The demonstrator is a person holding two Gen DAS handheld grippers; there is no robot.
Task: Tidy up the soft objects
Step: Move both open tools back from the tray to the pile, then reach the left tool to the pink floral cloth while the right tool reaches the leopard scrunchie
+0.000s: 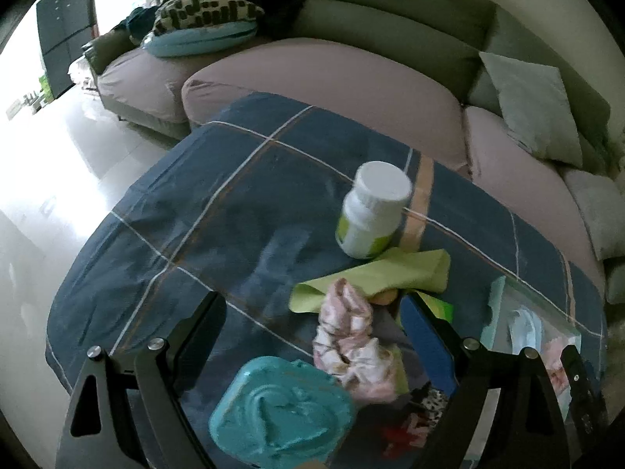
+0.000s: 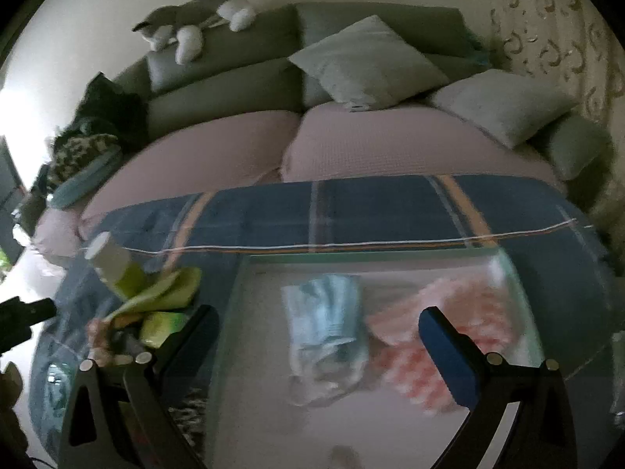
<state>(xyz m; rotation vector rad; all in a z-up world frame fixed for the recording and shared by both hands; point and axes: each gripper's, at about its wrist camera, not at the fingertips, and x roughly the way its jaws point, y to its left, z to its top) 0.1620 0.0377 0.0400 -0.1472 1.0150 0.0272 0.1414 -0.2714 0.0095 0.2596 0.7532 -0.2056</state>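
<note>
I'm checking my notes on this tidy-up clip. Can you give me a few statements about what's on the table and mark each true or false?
1. The white bottle stands beside the green cloth. True.
2. The clear bin is empty. False: a light blue cloth and a pink patterned cloth lie inside.
3. The left gripper is clamped on the teal lid. False: its jaws stand wide open, holding nothing.
4. A plush husky lies on the sofa back. True.
5. The right gripper is open above the bin. True.
</note>
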